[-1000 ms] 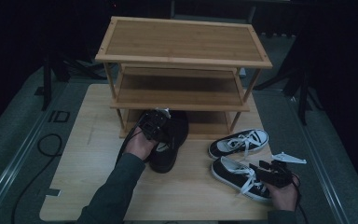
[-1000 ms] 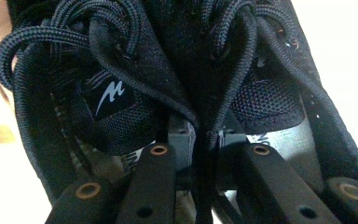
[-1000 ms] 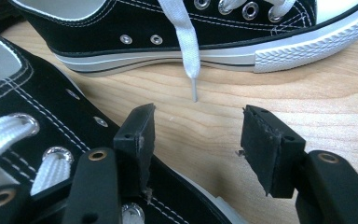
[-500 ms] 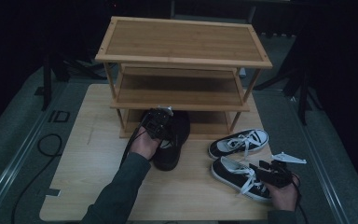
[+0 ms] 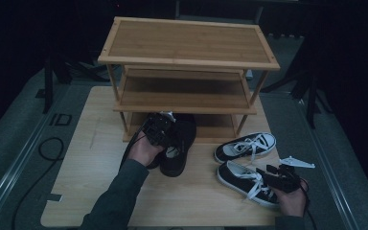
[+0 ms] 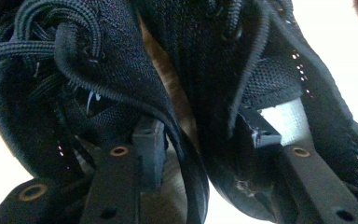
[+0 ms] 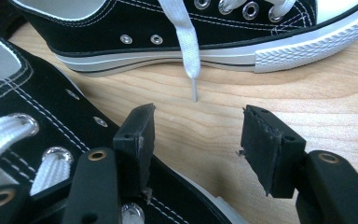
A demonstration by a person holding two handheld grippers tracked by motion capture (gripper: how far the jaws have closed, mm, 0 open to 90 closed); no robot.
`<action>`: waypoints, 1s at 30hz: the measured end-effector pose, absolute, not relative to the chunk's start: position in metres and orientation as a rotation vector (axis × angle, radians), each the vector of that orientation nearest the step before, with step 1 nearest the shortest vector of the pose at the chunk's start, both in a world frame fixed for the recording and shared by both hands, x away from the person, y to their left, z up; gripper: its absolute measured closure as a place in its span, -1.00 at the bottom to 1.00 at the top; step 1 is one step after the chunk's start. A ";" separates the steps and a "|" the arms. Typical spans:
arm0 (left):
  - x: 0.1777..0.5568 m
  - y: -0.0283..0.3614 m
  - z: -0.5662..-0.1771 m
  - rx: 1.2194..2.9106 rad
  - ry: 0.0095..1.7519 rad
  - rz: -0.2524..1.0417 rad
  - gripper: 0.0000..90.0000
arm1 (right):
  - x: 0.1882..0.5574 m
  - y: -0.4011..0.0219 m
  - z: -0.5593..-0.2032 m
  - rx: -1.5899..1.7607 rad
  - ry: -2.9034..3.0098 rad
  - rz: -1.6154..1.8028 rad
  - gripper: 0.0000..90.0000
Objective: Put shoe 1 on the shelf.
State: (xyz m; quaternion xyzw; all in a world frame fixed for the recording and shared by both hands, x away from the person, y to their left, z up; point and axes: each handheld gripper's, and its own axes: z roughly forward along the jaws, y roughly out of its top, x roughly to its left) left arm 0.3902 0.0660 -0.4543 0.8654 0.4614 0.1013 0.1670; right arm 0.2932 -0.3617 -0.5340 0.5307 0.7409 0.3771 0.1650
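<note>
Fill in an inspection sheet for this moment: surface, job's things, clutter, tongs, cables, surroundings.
Surface: wooden board, bare at the left.
Job's things: two black shoes side by side before the bamboo rack, toes under its lowest shelf.
Clutter: two black-and-white sneakers at the right.
Tongs: left tongs have just been opening, one jaw inside each black shoe; right tongs open over bare board beside a sneaker.
Cables: one loop on the floor at the left.
Surroundings: dark; stands behind.
</note>
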 end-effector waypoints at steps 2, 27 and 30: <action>0.384 0.067 -0.450 2.475 1.266 0.320 0.22 | 0.293 -0.362 -0.534 1.512 2.111 1.075 -0.02; 0.330 0.091 -0.426 2.482 0.968 0.300 0.98 | 0.293 -0.362 -0.534 1.509 2.112 1.078 -0.02; 0.327 0.094 -0.432 2.503 0.961 0.291 1.00 | 0.293 -0.362 -0.534 1.514 2.111 1.077 -0.02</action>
